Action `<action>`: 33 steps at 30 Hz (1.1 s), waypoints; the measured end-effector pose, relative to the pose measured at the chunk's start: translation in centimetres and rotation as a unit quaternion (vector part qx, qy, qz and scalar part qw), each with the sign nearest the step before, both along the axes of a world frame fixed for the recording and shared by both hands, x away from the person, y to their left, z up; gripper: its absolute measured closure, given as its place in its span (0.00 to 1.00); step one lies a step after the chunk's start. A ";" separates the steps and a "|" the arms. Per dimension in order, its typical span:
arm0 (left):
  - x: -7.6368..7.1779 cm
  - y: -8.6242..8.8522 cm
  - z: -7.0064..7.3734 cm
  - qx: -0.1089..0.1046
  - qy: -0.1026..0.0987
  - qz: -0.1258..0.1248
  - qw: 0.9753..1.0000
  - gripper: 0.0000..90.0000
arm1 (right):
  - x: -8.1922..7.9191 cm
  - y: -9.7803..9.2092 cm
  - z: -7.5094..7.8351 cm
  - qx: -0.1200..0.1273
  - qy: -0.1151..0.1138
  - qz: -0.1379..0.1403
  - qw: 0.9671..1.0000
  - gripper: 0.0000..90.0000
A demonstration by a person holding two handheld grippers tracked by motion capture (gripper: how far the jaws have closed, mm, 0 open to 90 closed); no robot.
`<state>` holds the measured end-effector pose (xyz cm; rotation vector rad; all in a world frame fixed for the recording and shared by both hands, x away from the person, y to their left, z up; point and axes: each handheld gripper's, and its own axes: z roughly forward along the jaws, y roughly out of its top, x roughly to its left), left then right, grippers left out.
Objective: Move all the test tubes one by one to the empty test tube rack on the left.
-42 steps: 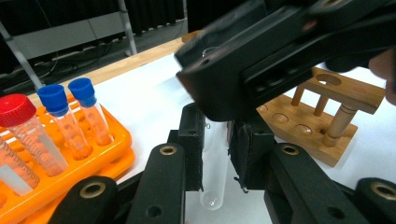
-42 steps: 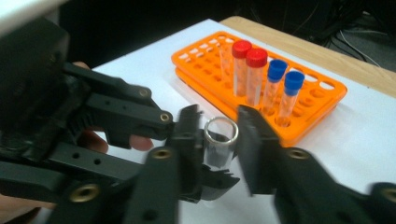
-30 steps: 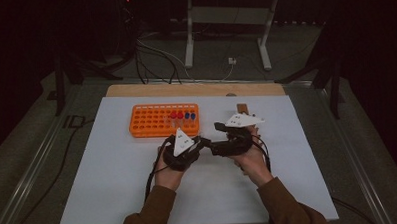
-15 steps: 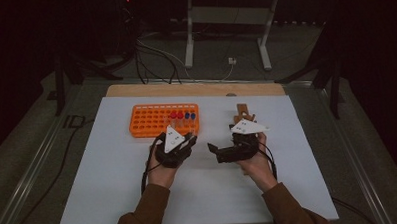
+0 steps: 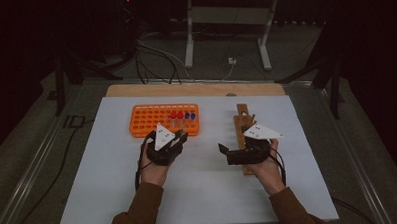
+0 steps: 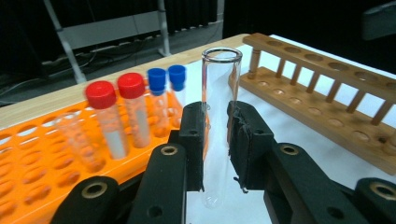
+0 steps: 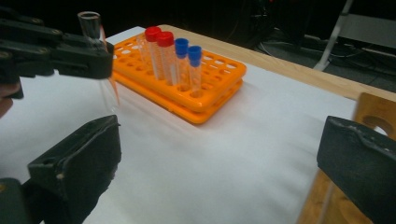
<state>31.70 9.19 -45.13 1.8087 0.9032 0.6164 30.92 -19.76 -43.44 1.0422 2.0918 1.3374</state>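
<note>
My left gripper point(image 6: 216, 116) is shut on a clear, uncapped test tube point(image 6: 222, 70) that it holds upright just in front of the orange rack point(image 6: 42, 158). That rack point(image 5: 151, 118) holds two red-capped tubes point(image 6: 116, 112), two blue-capped tubes point(image 6: 166, 88) and an uncapped clear one. In the high view the left gripper point(image 5: 181, 136) sits at the rack's near edge. My right gripper point(image 5: 222, 150) points left beside the wooden rack point(image 5: 243, 121), its jaws wide open and empty point(image 7: 219, 140). The right gripper view also shows the left gripper point(image 7: 100, 53) with the tube point(image 7: 91, 23).
A white sheet point(image 5: 114, 195) covers the table, with a wooden strip point(image 5: 135, 90) along its far edge. The wooden rack point(image 6: 327, 107) lies lengthwise at the right with its holes empty. Cables and a metal stand point(image 5: 228, 21) are on the floor beyond.
The two grippers have drawn apart: the left moved left along the orange rack's near edge, the right moved right and nearer the person, beside the wooden rack.
</note>
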 end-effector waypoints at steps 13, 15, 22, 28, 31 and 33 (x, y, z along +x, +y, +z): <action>1.1 2.4 0.6 -0.004 -0.006 0.038 0.999 0.85 | -0.4 -2.1 -0.3 0.009 -0.006 -0.021 1.000 0.00; 1.4 2.8 0.7 -0.007 -0.007 0.045 0.999 0.85 | -0.5 -2.4 -0.2 0.014 -0.007 -0.023 1.000 0.00; 2.4 4.1 1.2 -0.009 -0.011 0.065 0.998 0.84 | -1.0 -2.9 0.0 0.023 -0.007 -0.025 0.999 0.00; 3.7 4.8 1.1 -0.003 -0.012 0.087 0.996 0.85 | -1.1 -3.4 -0.1 0.024 -0.004 -0.028 0.999 0.00; 4.2 5.0 1.0 -0.004 -0.012 0.093 0.996 0.84 | -1.1 -3.6 -0.2 0.025 -0.004 -0.029 0.999 0.00; 4.5 5.1 0.9 -0.006 -0.015 0.096 0.995 0.84 | -1.1 -3.7 -0.2 0.025 -0.004 -0.029 0.999 0.00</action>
